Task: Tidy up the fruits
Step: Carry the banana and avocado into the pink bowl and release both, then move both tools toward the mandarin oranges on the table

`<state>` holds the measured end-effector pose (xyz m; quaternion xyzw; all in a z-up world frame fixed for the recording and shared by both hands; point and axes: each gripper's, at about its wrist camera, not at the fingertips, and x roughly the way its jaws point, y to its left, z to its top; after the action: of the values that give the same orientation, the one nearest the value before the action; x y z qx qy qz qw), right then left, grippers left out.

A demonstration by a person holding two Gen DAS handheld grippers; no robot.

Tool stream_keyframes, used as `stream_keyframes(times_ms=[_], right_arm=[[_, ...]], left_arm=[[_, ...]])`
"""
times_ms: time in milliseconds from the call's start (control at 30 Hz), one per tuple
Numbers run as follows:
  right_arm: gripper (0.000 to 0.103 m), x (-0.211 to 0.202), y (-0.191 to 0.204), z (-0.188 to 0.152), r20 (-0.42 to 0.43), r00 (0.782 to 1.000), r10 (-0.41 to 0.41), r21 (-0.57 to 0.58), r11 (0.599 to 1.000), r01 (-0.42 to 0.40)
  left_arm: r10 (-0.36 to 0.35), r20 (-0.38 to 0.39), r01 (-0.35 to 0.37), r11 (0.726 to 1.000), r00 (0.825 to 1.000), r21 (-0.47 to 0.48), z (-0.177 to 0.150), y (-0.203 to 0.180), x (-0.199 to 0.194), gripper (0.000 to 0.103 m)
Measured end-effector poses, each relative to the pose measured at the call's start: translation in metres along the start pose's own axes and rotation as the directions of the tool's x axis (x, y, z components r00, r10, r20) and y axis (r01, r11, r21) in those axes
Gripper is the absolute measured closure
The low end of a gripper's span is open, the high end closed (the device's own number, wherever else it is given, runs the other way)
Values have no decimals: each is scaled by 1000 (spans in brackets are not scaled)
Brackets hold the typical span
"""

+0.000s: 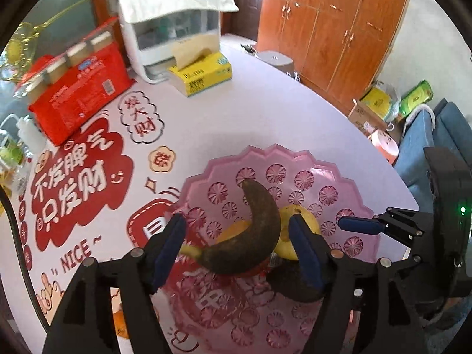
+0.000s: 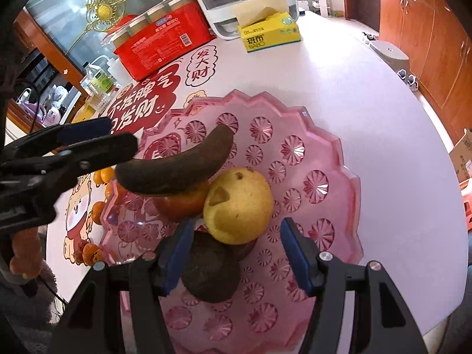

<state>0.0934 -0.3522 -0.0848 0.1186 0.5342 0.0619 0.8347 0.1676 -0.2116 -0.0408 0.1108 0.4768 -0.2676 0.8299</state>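
A pink plastic fruit tray (image 2: 339, 153) stands on the white table. In it a dark, overripe banana (image 2: 177, 168) rests on a red round fruit (image 2: 183, 203), beside a yellow pear (image 2: 239, 206) and a dark brown fruit (image 2: 209, 271). My left gripper (image 1: 237, 250) is open, its blue pads on either side of the banana (image 1: 250, 236) without pressing it. My right gripper (image 2: 236, 250) is open low over the tray, with the pear's lower edge and the dark fruit between its fingers; nothing is gripped. One right gripper finger (image 1: 360, 225) shows at the tray's right in the left wrist view.
A red package (image 2: 165, 38), a yellow tissue box (image 2: 268, 32) and a white lidded container (image 1: 177, 29) stand at the table's far side. Small orange fruits (image 2: 106, 174) lie left of the tray. The table edge curves on the right, with wooden cabinets (image 1: 339, 29) beyond.
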Motion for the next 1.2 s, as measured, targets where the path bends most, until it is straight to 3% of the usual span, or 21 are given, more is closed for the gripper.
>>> stream_keyframes(times_ms=[600,867,1200], right_arm=[[41,-53,64,-18,106,994,-7,-142,990,22],[41,-83,95,-27,193,981,-2,-174,984,36],[41,-91,160,-37,233,972,29,-227,974,25]], left_arm=[[78,76,-67,988,994,-137,-76,27,-88,21],[142,125,-115,973,982,-202,-101,62,-142,15],[213,184,-157,948,960,-277,-130,118,-205,10]])
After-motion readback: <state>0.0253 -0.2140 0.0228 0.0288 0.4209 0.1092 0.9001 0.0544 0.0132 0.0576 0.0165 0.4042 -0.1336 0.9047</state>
